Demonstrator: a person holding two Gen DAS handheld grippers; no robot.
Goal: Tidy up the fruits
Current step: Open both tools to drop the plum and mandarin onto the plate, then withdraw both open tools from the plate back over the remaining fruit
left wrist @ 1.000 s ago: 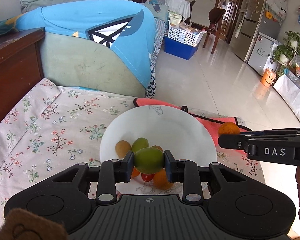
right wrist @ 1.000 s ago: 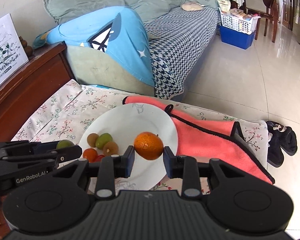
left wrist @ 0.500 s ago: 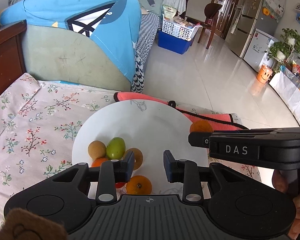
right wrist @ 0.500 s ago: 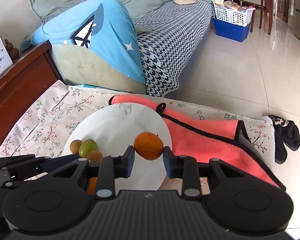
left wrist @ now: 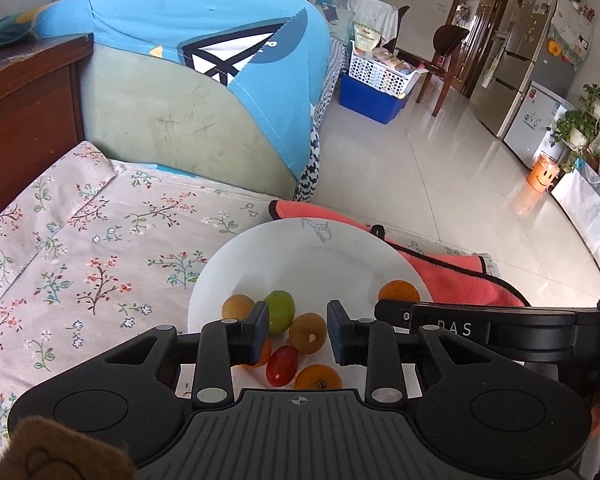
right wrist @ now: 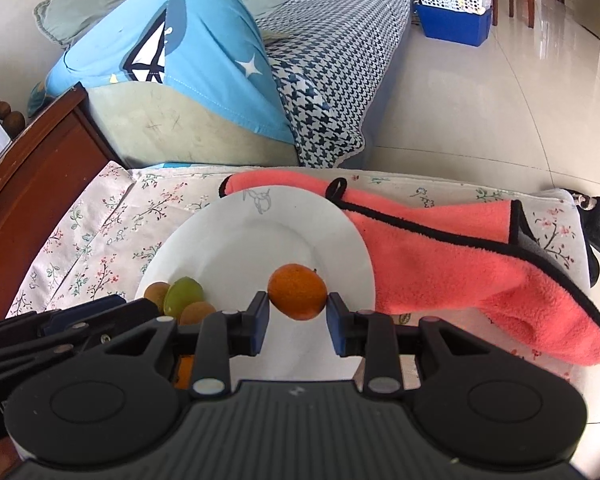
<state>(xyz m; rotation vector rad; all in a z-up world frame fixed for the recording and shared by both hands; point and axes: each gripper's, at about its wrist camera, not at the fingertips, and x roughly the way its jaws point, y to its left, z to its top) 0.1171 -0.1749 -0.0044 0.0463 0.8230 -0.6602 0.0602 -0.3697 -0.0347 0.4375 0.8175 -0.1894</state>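
Note:
A white plate [left wrist: 300,256] lies on the floral cloth and holds several small fruits: a green one [left wrist: 280,308], two brown ones [left wrist: 238,306], a red tomato [left wrist: 282,364] and an orange one [left wrist: 318,376]. My left gripper [left wrist: 298,330] hovers over this pile, shut down to a narrow gap with nothing between its pads. My right gripper [right wrist: 297,312] is shut on a small orange [right wrist: 297,297], held just above the right part of the plate [right wrist: 260,240]. In the left wrist view the same orange [left wrist: 398,292] shows at the right gripper's tip.
A coral towel with black trim [right wrist: 480,264] lies right of the plate, its edge tucked under the rim. A sofa with a blue cover [left wrist: 220,60] stands behind the table and dark wooden furniture [left wrist: 24,112] to the left. The table's right end drops to tiled floor.
A green fruit was held in my left gripper a second ago; that gripper is now empty over the pile. My right gripper has sunk toward the plate with the orange.

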